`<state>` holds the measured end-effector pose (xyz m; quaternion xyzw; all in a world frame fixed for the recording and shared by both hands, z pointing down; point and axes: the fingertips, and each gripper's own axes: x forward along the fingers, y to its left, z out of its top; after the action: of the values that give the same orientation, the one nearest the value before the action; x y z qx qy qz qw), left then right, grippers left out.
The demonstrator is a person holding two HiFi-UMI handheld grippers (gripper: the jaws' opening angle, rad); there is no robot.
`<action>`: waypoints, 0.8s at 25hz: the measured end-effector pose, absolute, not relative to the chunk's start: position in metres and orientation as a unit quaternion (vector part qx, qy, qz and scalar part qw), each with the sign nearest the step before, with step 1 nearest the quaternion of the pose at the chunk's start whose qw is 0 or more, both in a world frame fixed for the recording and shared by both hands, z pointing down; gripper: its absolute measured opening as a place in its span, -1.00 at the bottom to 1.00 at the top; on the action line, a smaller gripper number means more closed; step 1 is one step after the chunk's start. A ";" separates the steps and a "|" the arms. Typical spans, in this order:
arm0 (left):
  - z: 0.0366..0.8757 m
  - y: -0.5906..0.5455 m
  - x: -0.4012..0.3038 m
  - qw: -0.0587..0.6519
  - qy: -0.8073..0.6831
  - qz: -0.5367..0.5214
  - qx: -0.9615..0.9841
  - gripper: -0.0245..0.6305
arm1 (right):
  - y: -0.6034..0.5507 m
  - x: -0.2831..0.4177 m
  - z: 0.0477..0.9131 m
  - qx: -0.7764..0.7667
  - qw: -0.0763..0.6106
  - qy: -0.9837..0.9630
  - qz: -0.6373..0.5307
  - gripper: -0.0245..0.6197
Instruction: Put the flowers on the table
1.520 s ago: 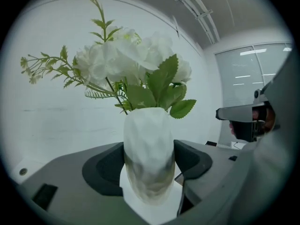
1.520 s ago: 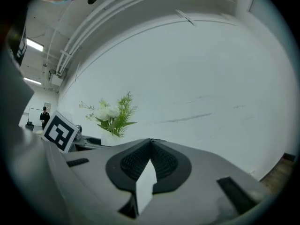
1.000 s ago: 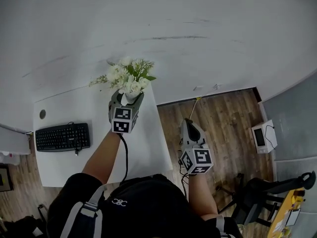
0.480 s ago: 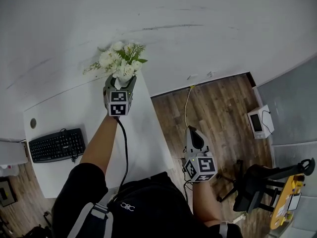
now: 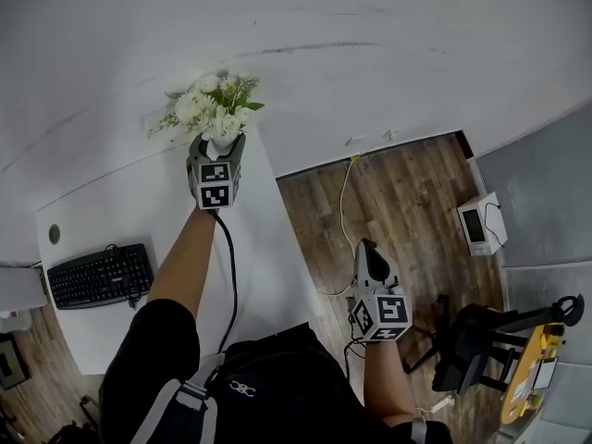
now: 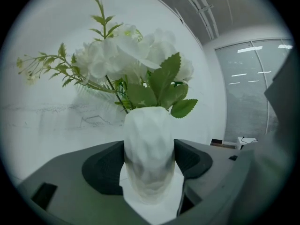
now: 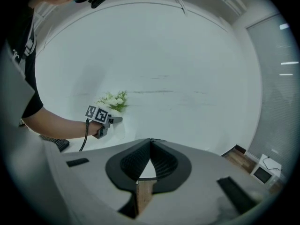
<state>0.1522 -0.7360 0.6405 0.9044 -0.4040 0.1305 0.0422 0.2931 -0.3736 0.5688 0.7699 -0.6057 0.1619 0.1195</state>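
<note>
A bunch of white flowers (image 5: 208,109) with green leaves stands in a white faceted vase (image 5: 225,146). My left gripper (image 5: 222,148) is shut on the vase, held over the far right corner of the white table (image 5: 268,248), close to the wall. In the left gripper view the vase (image 6: 150,158) sits upright between the dark pads (image 6: 103,168), with the flowers (image 6: 136,60) above. Whether the vase touches the table I cannot tell. My right gripper (image 5: 367,246) hangs over the wooden floor, right of the table; its jaws (image 7: 151,143) are shut and hold nothing.
A black keyboard (image 5: 100,274) lies at the table's left. On the wooden floor are a yellow cable (image 5: 340,192), a small white device (image 5: 481,222) and a black office chair (image 5: 490,340). The white wall (image 5: 370,63) runs just behind the table.
My left gripper has carried the vase farther out, toward the wall and the table's far corner. My right gripper has drifted back toward my body, still shut.
</note>
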 end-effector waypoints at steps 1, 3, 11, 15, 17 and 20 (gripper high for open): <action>0.642 -0.734 0.152 0.038 -0.403 0.128 0.905 0.12 | -0.374 0.293 0.569 0.770 0.122 -0.605 0.162 -0.91; 0.642 -0.730 0.155 0.017 -0.397 0.118 0.910 0.13 | -0.376 0.292 0.571 0.768 0.124 -0.606 0.163 -0.91; 0.657 -0.729 0.160 0.019 -0.391 0.144 0.909 0.16 | -0.389 0.285 0.570 0.759 0.123 -0.620 0.158 -0.91; 0.655 -0.726 0.149 0.027 -0.401 0.153 0.903 0.33 | -0.393 0.285 0.566 0.753 0.118 -0.628 0.155 -0.91; 0.649 -0.721 0.143 0.025 -0.412 0.149 0.899 0.33 | -0.396 0.285 0.565 0.748 0.113 -0.635 0.157 -0.91; 0.629 -0.708 0.126 0.032 -0.426 0.133 0.894 0.30 | -0.401 0.276 0.561 0.737 0.104 -0.649 0.156 -0.91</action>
<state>0.1263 -0.7078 0.6290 0.8941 -0.4264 0.1329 0.0322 0.2761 -0.4015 0.5609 0.7372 -0.6491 0.1559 0.1044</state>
